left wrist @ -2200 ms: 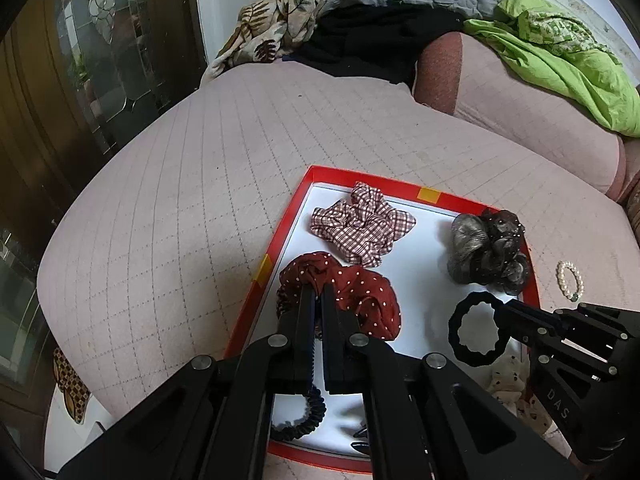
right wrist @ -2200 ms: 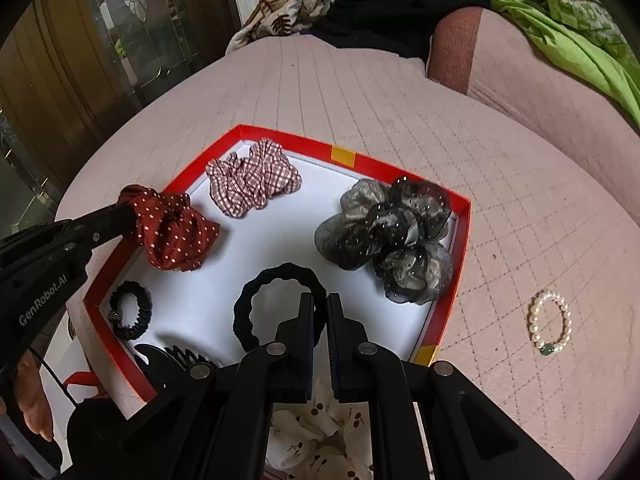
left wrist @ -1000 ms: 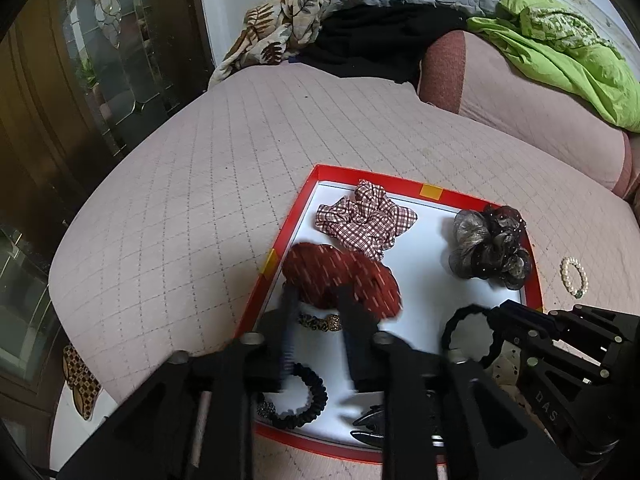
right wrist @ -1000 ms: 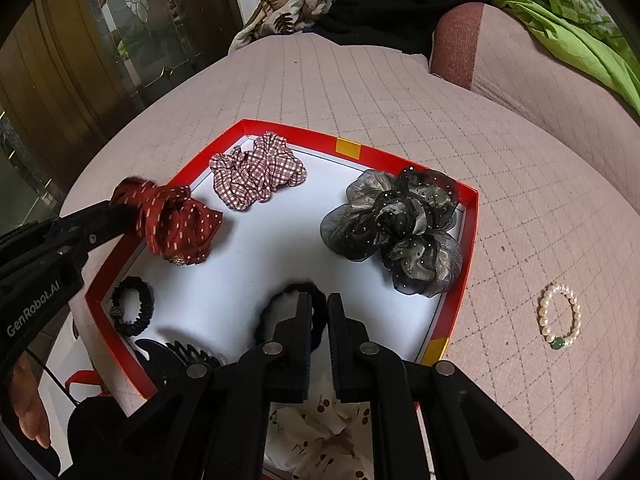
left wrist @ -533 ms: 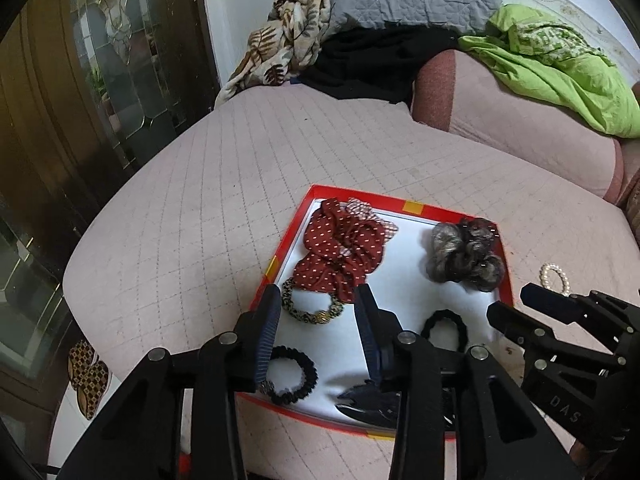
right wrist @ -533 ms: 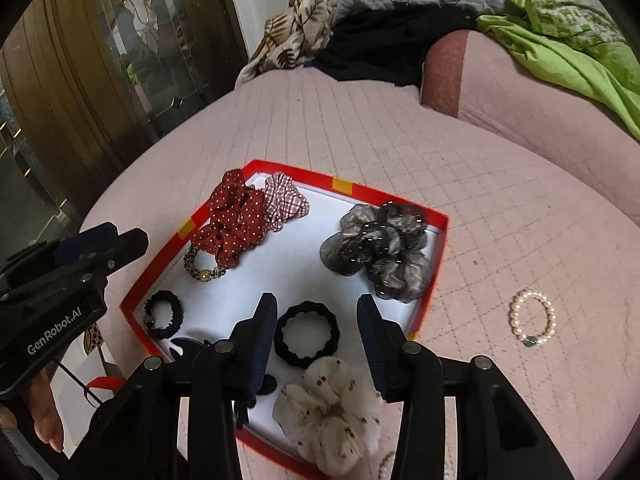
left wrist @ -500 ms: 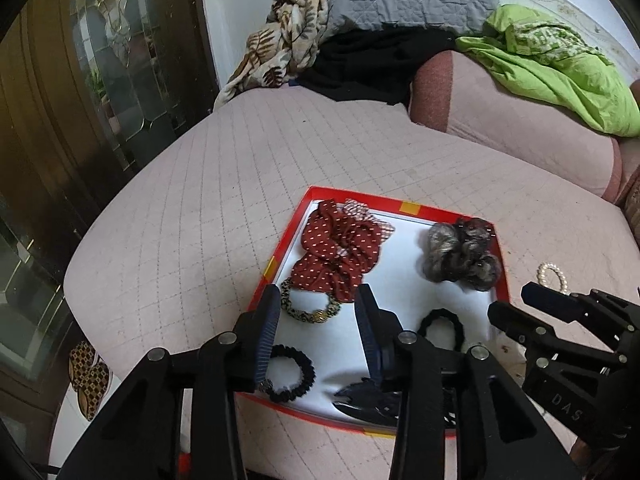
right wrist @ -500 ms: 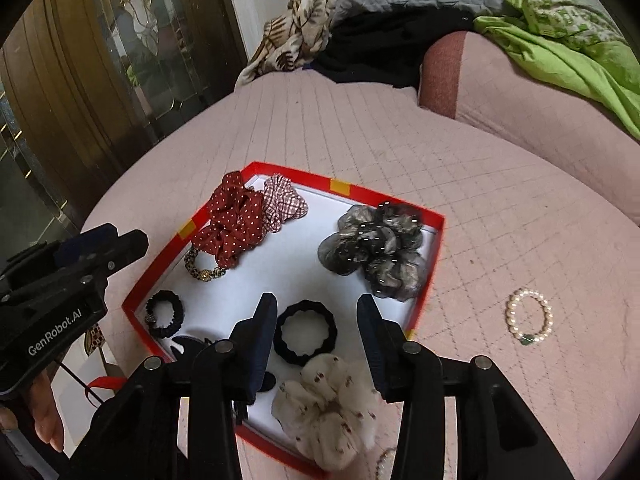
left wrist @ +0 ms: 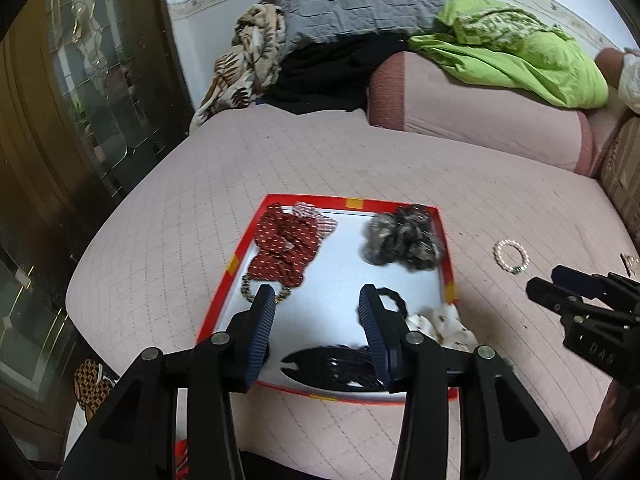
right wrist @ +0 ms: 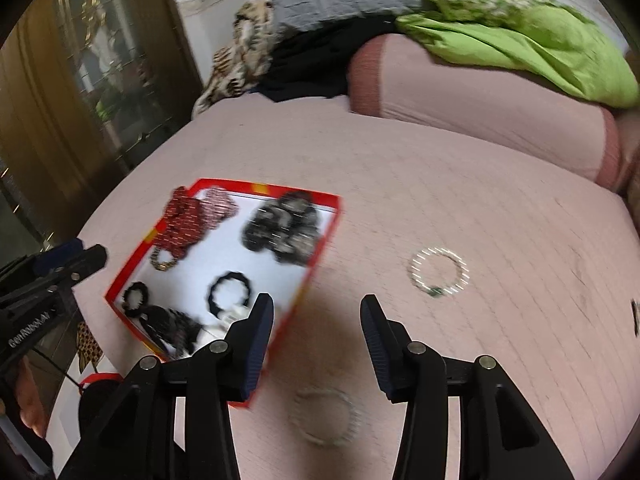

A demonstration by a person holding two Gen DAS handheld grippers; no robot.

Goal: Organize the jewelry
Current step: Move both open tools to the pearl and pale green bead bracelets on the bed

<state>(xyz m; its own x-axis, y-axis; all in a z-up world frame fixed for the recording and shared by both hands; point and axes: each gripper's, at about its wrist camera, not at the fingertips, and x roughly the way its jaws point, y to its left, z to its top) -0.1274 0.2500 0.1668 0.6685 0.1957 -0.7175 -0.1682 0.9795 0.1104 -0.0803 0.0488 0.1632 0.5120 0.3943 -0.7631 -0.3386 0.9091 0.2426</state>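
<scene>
A red-rimmed white tray (left wrist: pixel 234 260) lies on the pink quilted bed. In it are a red dotted scrunchie (left wrist: pixel 284 250) over a plaid one, a grey-black scrunchie (left wrist: pixel 402 240), a gold bracelet (left wrist: pixel 250 290), a black ring tie (left wrist: pixel 390 300), a cream scrunchie (left wrist: pixel 442 320) and a black claw clip (left wrist: pixel 332 364). My left gripper (left wrist: pixel 316 304) is open and empty above the tray's near half. My right gripper (right wrist: pixel 316 314) is open and empty over the bed right of the tray (right wrist: pixel 320 256). A pearl bracelet (right wrist: pixel 440 272) lies ahead of it and a second bead bracelet (right wrist: pixel 326 420) lies below it.
A pink bolster (left wrist: pixel 472 120), green cloth (left wrist: pixel 516 60), a grey pillow (left wrist: pixel 352 0) and patterned fabric (left wrist: pixel 244 64) lie at the bed's far side. A dark wood-and-glass door (left wrist: pixel 60 120) stands at left. A small dark item (right wrist: pixel 635 316) lies at the bed's far right.
The left gripper let go of the red dotted scrunchie, which now lies on the plaid one, opened and pulled back. The right gripper opened and swung right, off the tray, over the bed.
</scene>
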